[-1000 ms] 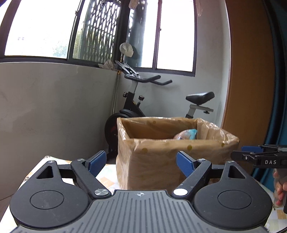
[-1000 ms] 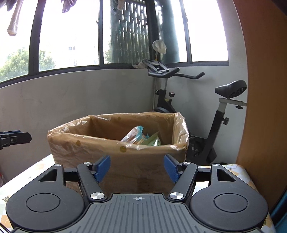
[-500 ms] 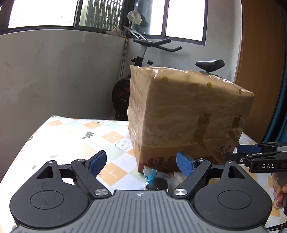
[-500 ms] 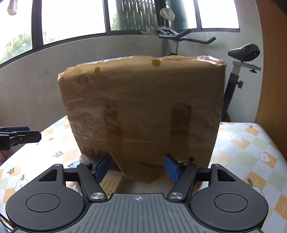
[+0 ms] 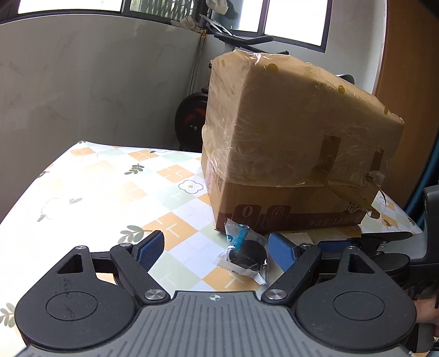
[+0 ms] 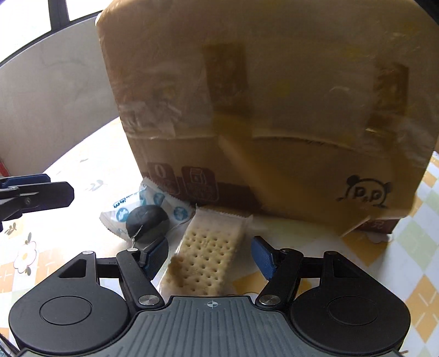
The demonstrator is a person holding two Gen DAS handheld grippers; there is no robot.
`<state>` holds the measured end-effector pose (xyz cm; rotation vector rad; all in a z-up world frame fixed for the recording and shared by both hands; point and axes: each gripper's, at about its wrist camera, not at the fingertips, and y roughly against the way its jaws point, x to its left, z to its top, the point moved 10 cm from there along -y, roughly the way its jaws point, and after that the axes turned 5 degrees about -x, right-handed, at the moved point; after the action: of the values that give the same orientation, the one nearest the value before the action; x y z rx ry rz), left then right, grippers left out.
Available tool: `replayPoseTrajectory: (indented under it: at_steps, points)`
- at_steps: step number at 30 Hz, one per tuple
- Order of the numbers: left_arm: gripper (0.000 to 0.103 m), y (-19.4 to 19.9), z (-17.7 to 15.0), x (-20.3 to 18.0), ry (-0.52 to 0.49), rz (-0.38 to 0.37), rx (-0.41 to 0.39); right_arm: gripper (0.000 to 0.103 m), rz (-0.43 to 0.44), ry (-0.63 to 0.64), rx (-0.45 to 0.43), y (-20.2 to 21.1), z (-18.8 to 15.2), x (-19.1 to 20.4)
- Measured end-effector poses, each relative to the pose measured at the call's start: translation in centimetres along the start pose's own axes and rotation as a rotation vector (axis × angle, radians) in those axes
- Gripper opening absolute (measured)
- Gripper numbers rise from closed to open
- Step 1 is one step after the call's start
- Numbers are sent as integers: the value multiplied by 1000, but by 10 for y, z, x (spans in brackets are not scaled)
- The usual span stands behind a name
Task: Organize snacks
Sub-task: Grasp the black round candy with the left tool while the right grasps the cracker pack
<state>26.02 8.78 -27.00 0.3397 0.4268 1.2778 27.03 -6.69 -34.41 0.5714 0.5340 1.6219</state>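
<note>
desk (image 5: 82, 192) covered by a cloth with orange, green and white squares and flower motifs. grey plaster wall (image 5: 96, 90) behind it, dark-framed window (image 5: 290, 24) above. exercise bike (image 5: 192, 120) stands past the far desk edge, its handlebar (image 5: 241, 38) under the window, a pale rag (image 5: 189, 23) draped near it. wooden panel (image 5: 403, 55) at right.

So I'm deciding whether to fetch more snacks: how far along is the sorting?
Nothing visible settles what is already done: the cardboard box hides its inside. In hand: nothing; the right gripper is open around the cracker packet, and the left gripper is open beside the dark round snack packet. Left: both packets lie on the table against the box.
</note>
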Motion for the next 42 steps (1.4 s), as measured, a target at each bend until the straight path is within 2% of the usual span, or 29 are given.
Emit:
replayPoseTrajectory:
  at_steps: [3, 5, 7, 12, 22, 30, 33, 34, 38, 42]
  points:
    - [85, -4, -4, -6, -15, -10, 17, 66, -5, 75, 11, -3, -8, 6]
    - [85, -8, -7, -9, -29, -18, 30, 61, 11, 166, 10, -1, -11, 11]
    - [85, -13, -9, -13, -40, -22, 39, 53, 42, 187, 10, 2, -13, 12]
    - [85, -24, -12, -24, -66, -36, 58, 48, 64, 206, 10, 17, -18, -4]
    - [85, -47, -18, -47, -134, -54, 99, 48, 49, 167, -24, 49, -30, -60]
    - [84, -78, -28, -46, -177, 10, 135, 48, 37, 146, -58, 57, -34, -67]
    - [72, -84, -32, -41, -173, 29, 144, 48, 42, 138, -62, 58, -33, -68]
    - [64, -85, -33, -42, -162, 16, 145, 48, 40, 142, -63, 58, -34, -68]
    - [58, -79, -34, -42, -152, 4, 120, 48, 32, 153, -65, 55, -34, -66]
    - [55, -65, -38, -42, -85, -11, 127, 47, 45, 137, -69, 54, -33, -67]
